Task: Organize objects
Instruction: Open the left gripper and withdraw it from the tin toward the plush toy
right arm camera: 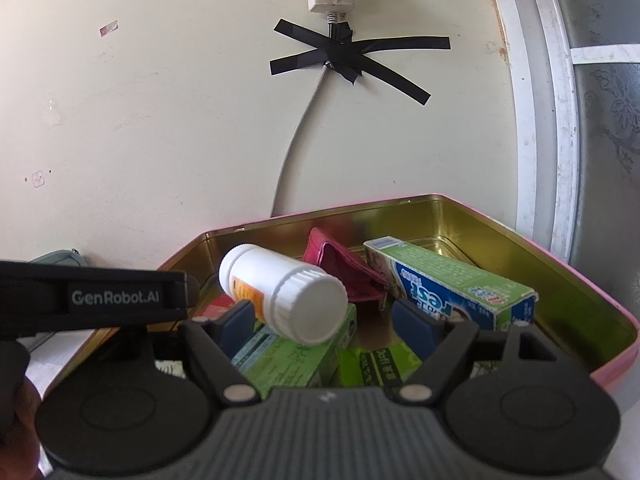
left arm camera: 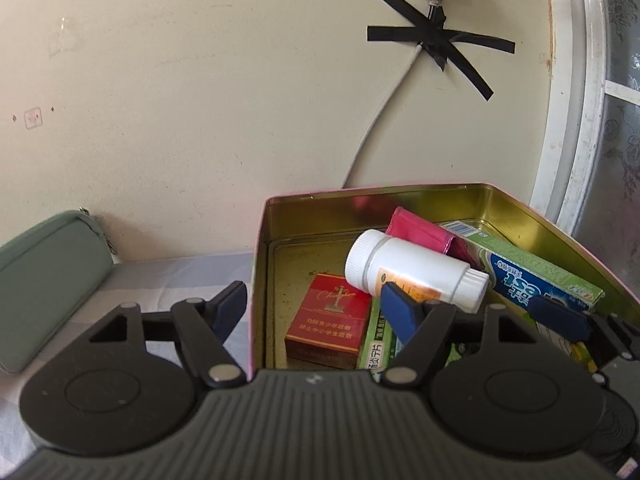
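A gold-lined pink tin holds a white bottle lying on its side, a red cigarette pack, a pink wallet, a green-and-blue toothpaste box, a green box and a green sachet. My left gripper is open and straddles the tin's left wall, one finger outside and one inside. My right gripper is open over the tin's near side. The bottle's cap end lies between its fingers, with a gap to the right pad.
A sage green pouch lies left of the tin on a pale striped cloth. Just behind the tin is a cream wall with a cable held by black tape. A white window frame stands at the right.
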A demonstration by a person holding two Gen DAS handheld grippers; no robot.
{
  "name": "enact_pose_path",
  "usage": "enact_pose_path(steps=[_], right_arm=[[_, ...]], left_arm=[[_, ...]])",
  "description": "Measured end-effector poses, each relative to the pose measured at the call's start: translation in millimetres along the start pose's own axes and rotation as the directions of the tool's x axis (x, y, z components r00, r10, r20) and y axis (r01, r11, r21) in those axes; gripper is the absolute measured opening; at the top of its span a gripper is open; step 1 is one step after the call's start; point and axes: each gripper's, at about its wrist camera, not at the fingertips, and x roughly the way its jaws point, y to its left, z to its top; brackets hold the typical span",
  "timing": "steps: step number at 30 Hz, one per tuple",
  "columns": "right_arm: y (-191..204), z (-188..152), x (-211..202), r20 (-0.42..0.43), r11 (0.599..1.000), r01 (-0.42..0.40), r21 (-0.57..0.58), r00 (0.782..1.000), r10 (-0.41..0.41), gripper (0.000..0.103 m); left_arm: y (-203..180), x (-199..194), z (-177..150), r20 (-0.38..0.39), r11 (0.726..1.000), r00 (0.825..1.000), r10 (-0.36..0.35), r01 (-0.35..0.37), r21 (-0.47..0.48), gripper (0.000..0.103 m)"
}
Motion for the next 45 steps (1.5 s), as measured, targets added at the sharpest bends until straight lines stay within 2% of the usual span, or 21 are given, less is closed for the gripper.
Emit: enact_pose_path(steps=[6,11,18,22,29,32,37,42,45], right_arm=[[5,1,-8,0.025,1.000,-0.008,-0.010,1.000,0.008,0.079],[8,2,-21,0.098,1.000,0.000,-0.021,0.995,0.002,0.079],[5,6,-32,0.135,1.000,-0.002,0.021,0.991,-0.001,0.087],[9,3,-39,0.144,1.000,0.016,0.010,0.989,-0.017,0.087],[22,-4,-75,0.140,0.997,-0.074,0.003,0.987,0.073,0.081],[41,-9,-91,0.119,0.989,-0.141,-0.046,0.982,0.145,0.076],[84,-25,-101,0.031,0.962,-0.242,-0.124,0.968,0.247,0.070],[132,-37,-96,-0.037,0.933,-0.301,-0.200,0.953,0.300,0.065],[153,-42,-89,-0.080,0.921,-0.333,-0.202,0.943,0.324,0.065]], left_arm=[[13,-30,4,0.031,0.999,0.999,0.039,-0.039,-0.008,0.076],[32,-53,-3,0.046,0.995,0.993,0.104,-0.104,-0.007,0.081],[57,-72,-19,0.011,0.985,0.985,0.170,-0.170,-0.010,0.082],[68,-81,-29,-0.009,0.984,0.984,0.178,-0.178,-0.013,0.082],[106,-96,-52,-0.052,0.977,0.978,0.204,-0.206,-0.044,0.082],[125,-99,-62,-0.067,0.973,0.973,0.222,-0.225,-0.047,0.082],[158,-96,-78,-0.101,0.965,0.965,0.243,-0.251,-0.079,0.082],[189,-96,-88,-0.124,0.952,0.957,0.262,-0.277,-0.128,0.082],[207,-96,-93,-0.126,0.946,0.953,0.276,-0.293,-0.142,0.082]])
